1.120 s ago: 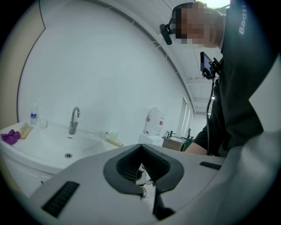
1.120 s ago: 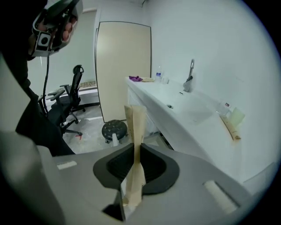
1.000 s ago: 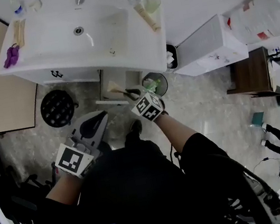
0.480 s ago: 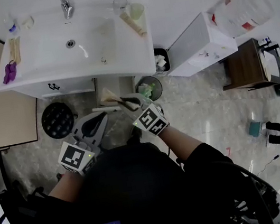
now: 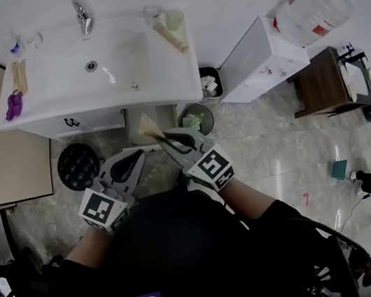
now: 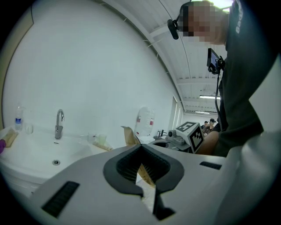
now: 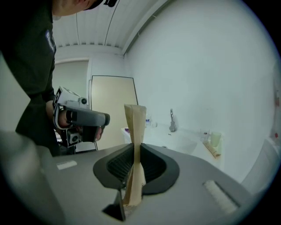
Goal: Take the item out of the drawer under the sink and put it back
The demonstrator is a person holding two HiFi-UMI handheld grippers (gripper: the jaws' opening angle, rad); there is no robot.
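The right gripper (image 7: 136, 147) pinches the tan paper packet (image 7: 135, 121) between its narrowly parted fingers, and the packet's top juts past the fingertips. The left gripper (image 6: 141, 148) has its jaws together on nothing.

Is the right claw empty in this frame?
No, the right claw clamps a flat brown paper bag that stands up between its pads.

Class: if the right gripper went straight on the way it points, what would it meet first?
Probably the front edge of the washbasin: the right gripper, shut on the paper bag, aims at it with nothing else between. Depth is unclear.
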